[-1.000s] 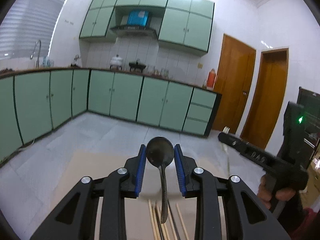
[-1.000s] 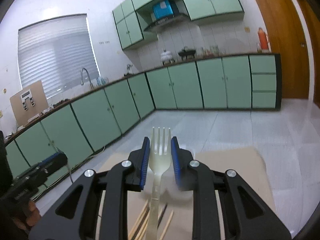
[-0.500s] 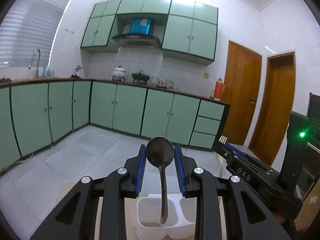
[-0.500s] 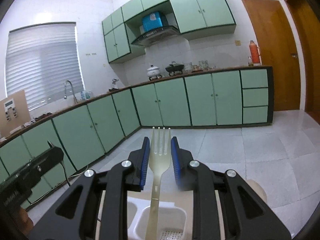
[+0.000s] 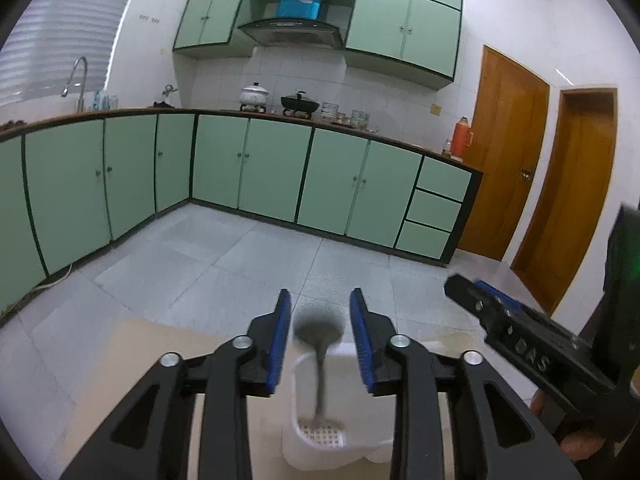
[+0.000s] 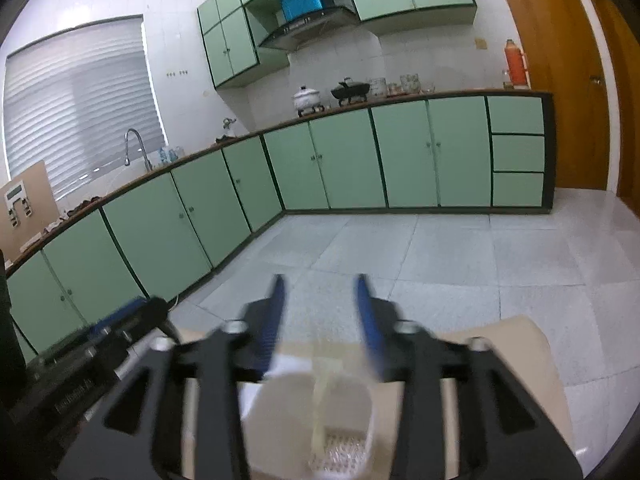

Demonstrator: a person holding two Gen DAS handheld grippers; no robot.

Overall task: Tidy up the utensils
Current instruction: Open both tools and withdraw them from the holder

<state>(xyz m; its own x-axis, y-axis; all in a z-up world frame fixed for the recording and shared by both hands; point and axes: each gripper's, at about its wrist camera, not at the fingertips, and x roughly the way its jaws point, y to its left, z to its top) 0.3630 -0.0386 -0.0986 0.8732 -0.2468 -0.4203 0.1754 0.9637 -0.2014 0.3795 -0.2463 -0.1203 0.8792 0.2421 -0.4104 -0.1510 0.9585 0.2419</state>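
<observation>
Both grippers had let go within the last half second: the left gripper (image 5: 318, 332) stood open with the spoon (image 5: 320, 344) dropping into the white holder (image 5: 296, 436). The right gripper (image 6: 320, 320), also open, released the fork (image 6: 320, 412) into its own compartment, so both utensils looked stowed.

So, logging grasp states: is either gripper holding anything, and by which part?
Nothing held. Left gripper and right gripper stand open; spoon and fork, blurred, stand in the white holder.
</observation>
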